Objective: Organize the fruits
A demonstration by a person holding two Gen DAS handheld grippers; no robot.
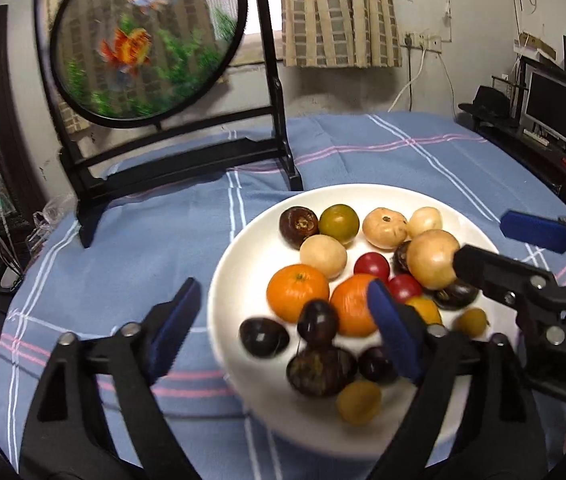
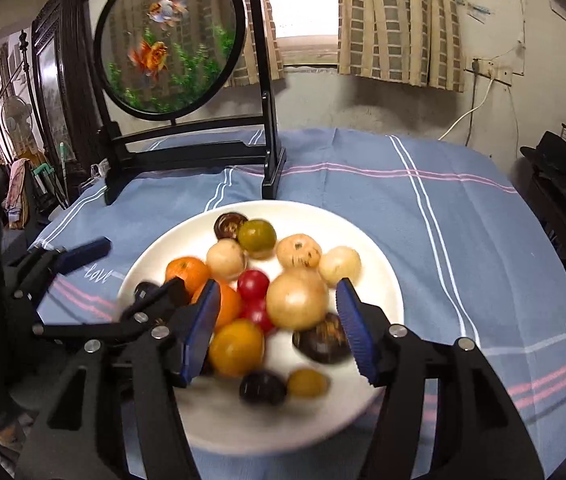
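Observation:
A white plate [image 1: 243, 252] on the blue striped cloth holds several small fruits: two oranges [image 1: 297, 292], red cherry tomatoes [image 1: 371, 266], pale round fruits [image 1: 431, 258], dark brown and purple ones [image 1: 319, 372], yellow-green ones [image 1: 359, 402]. My left gripper [image 1: 283, 332] is open over the plate's near left part, empty. My right gripper [image 2: 279, 332] is open above the plate [image 2: 379, 280], its fingers either side of a pale fruit [image 2: 297, 300] and a yellow fruit [image 2: 237, 346], holding nothing. The right gripper also shows in the left wrist view [image 1: 499, 240]; the left gripper shows in the right wrist view [image 2: 131, 268].
A black wooden stand with a round goldfish screen [image 1: 143, 40] stands at the table's back left [image 2: 171, 40]. Curtains and a window lie behind. Shelves with a monitor [image 1: 555, 108] are at the right. Blue cloth [image 2: 463, 220] surrounds the plate.

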